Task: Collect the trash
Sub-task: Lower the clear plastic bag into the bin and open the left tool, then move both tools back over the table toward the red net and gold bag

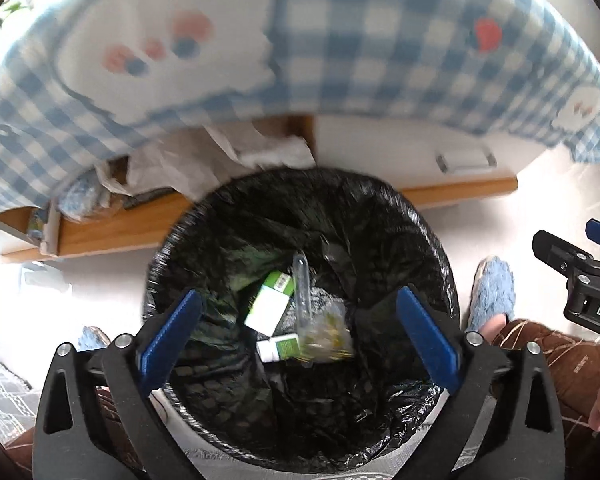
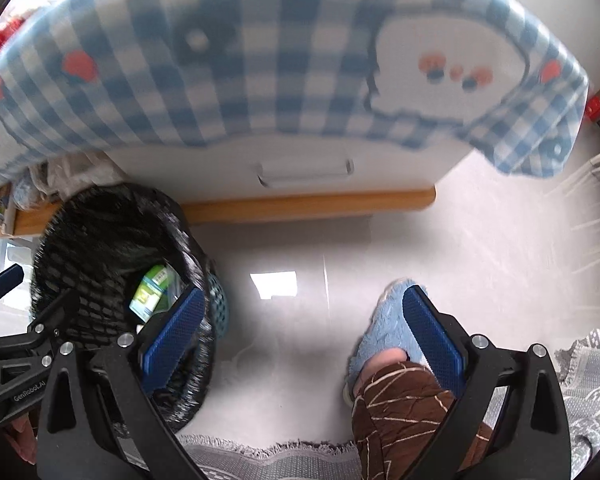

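home bedroom: checked blanket (image 2: pixel 260 60) draped over drawer bed (image 2: pixel 306 170); fluffy slipper (image 2: pixel 380 332) and fringed rug (image 2: pixel 268 454) below it.

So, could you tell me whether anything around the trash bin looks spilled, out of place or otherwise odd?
Nothing looks spilled. The trash sits inside the black-lined bin: a green-and-white box, a small white bottle, a clear tube and a crumpled wrapper. One oddity: loose paper bulges from under the checked cloth behind it.

Blue-white checked cloth (image 2: pixel 260 60) hangs over table edge, cartoon faces printed on it. White drawer (image 2: pixel 306 170) with handle beneath. Fluffy blue slipper (image 1: pixel 494 296) on pale floor (image 2: pixel 300 248). Grey rug (image 2: pixel 592 380) bottom right.
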`<state>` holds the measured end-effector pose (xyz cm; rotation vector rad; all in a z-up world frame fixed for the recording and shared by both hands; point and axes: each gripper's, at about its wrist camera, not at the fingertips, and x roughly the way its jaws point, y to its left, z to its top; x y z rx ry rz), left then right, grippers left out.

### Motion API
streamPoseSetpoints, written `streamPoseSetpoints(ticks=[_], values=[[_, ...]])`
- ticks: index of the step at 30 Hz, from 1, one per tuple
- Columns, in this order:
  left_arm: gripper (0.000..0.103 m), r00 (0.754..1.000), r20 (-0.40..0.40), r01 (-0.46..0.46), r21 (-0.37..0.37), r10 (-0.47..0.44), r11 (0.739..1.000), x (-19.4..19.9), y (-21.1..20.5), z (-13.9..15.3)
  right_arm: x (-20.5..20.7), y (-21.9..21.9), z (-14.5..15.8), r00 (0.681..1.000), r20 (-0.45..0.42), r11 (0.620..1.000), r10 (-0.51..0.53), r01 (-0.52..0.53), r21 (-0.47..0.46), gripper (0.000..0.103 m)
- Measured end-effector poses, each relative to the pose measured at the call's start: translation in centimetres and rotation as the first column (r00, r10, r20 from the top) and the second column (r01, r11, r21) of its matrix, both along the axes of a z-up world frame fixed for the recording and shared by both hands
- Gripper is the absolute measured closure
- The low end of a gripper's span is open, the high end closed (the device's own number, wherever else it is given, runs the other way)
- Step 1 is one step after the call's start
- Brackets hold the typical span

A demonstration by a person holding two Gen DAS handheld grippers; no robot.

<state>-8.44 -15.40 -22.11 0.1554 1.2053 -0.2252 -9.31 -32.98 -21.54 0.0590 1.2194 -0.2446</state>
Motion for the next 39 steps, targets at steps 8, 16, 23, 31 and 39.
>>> streamPoseSetpoints(ticks=[8, 16, 23, 31, 39], values=[[0.006, 0.997, 0.073, -0.031, -0.044, 0.035, 0.999, 0.2, 1.8, 5.3, 0.2, 1.1, 4.6, 0.994, 0.103, 1.000, 0.028, -0.029, 0.010, 0.008], [0.006, 0.988, 0.147, -0.028, -0.067, 0.037, 0.997, 0.1, 2.9, 10.5, 0.3, 2.7, 10.0, 0.967, 0.250, 0.998, 0.048, -0.055, 0.020, 0.008], [0.006, 0.978, 0.197, -0.054, -0.080, 0.069, 0.995, 1.6, 4.4, 14.1, 1.7, 3.3, 14.4, 0.934, 0.355, 0.998, 0.047, -0.055, 0.010, 0.008], [0.006, 0.970, 0.221, -0.080, -0.083, 0.096, 0.993, 5.3, 5.2, 15.6, 6.0, 3.7, 16.8, 0.912, 0.405, 0.998, 0.056, -0.063, 0.004, 0.008], [0.007, 0.966, 0.234, -0.096, -0.086, 0.114, 0.992, 9.7, 5.0, 16.2, 10.6, 2.8, 17.3, 0.911, 0.409, 0.998, 0.050, -0.059, 0.009, 0.013]])
